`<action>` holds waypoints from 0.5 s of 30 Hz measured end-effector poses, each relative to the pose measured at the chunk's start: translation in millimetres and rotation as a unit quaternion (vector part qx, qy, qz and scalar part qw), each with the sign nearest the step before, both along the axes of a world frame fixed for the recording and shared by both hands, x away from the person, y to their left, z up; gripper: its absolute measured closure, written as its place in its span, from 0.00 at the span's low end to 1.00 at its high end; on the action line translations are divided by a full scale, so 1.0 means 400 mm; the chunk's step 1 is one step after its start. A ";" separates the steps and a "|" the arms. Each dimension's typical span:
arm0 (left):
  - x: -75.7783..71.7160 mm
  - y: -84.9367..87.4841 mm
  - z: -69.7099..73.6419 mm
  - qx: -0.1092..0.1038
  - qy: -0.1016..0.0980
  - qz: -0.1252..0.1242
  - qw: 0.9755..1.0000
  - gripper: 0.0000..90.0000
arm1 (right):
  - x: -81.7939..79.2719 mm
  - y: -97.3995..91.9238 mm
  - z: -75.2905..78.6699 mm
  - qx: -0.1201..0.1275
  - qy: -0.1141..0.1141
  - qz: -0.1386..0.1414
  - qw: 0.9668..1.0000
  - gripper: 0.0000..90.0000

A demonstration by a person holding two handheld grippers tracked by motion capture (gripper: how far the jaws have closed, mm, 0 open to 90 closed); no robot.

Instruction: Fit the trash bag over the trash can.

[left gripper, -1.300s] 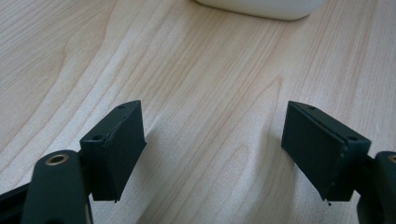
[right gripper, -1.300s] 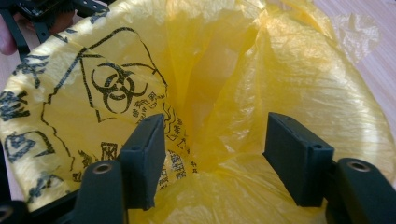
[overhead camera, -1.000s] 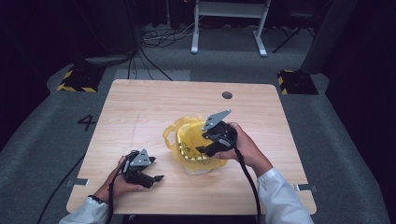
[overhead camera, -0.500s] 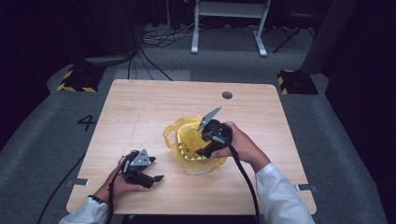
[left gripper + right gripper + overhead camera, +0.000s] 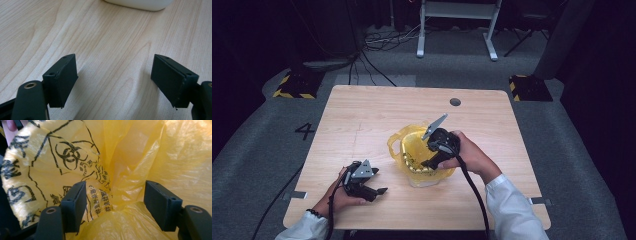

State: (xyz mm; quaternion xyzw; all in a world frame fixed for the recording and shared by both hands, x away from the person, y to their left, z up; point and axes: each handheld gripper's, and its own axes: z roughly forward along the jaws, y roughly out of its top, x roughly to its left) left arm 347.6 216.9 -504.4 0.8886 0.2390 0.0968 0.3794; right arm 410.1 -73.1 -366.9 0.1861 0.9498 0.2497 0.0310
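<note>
Right claw (image 5: 428, 161) dipped into yellow bag (image 5: 404, 145) at centre of frame, jaws just opened wider, wrinkled plastic between but unpinched. Bag lining white tub (image 5: 427, 180) on bench (image 5: 362, 115). Left claw (image 5: 379, 191) lower left, resting on bench, gaping, empty.

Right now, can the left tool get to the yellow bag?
Probably yes. The left tool rests open on the table, with bare wood between it and the yellow bag. The right tool is already inside the bag, so they might bump.
</note>
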 end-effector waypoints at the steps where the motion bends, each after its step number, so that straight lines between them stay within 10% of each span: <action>1: 0.000 0.000 0.000 0.000 0.000 0.000 1.000 0.24 | -0.001 -0.001 0.001 0.001 -0.001 0.000 1.000 0.38; 15: 0.000 0.000 0.000 0.000 0.000 0.000 1.000 0.24 | -0.007 -0.008 0.005 0.025 -0.009 -0.004 1.000 0.35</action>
